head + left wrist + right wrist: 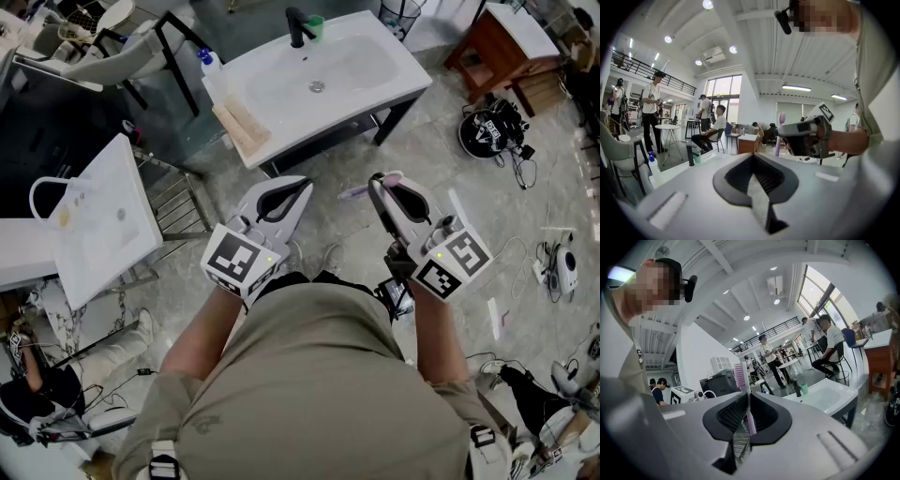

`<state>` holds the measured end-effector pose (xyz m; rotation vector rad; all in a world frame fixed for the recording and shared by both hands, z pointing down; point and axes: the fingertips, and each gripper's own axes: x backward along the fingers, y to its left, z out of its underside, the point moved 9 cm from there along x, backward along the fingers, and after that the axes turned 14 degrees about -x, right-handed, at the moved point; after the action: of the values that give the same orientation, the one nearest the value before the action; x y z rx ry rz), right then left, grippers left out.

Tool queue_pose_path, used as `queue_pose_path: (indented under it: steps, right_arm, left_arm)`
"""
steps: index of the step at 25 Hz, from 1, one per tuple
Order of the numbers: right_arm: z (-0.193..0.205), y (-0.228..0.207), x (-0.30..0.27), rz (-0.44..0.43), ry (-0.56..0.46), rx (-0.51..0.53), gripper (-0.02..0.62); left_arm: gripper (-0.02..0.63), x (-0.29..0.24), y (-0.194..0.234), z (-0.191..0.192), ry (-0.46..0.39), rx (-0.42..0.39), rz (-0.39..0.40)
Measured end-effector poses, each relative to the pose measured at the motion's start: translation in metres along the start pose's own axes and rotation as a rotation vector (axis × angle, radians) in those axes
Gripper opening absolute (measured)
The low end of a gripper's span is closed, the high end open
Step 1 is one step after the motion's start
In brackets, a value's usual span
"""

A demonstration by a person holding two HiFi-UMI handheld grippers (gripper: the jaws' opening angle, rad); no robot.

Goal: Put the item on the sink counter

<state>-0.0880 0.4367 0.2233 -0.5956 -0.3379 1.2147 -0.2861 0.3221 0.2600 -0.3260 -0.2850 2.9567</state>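
1. Head view. Looks steeply down on a grey tiled floor (441, 159) and a white sink desk (405, 82) ahead. Shows the left claw (302, 186) clenched, tips together, with nothing between them. Shows the right claw (377, 184) grasping a pink toothbrush (354, 193), jutting sideways from the tips toward the left claw. Places the toothbrush in the air over the floor, short of the sink desk's near edge and not on it. Finds a black faucet (298, 26) and a green cup (315, 28) side by side at the far rim of the basin, and a bottle with a blue cap (208, 64) at the left end. Takes in a second white sink top (103, 220) off to the left.
2. Left gripper view. Looks along the left claw's black pads (736, 176), closed up on no object. Catches the right claw just beyond, to the right, with the toothbrush upright in its tips, head up.
3. Right gripper view. Looks along the right claw's jaws, clamped on the toothbrush handle. Has the toothbrush standing upright, bristles at the top, facing left. Sets the sink desk beyond and to the right, with the faucet and green cup on it.
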Motion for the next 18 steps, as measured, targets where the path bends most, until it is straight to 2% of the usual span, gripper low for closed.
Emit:
queue_pose_path:
  steps: [18]
  right_arm:
    - [0.004, -0.013, -0.011, -0.001, -0.004, -0.043, 0.034]
  left_arm:
    - [0.006, -0.001, 0.007, 0.01, 0.008, 0.014, -0.011]
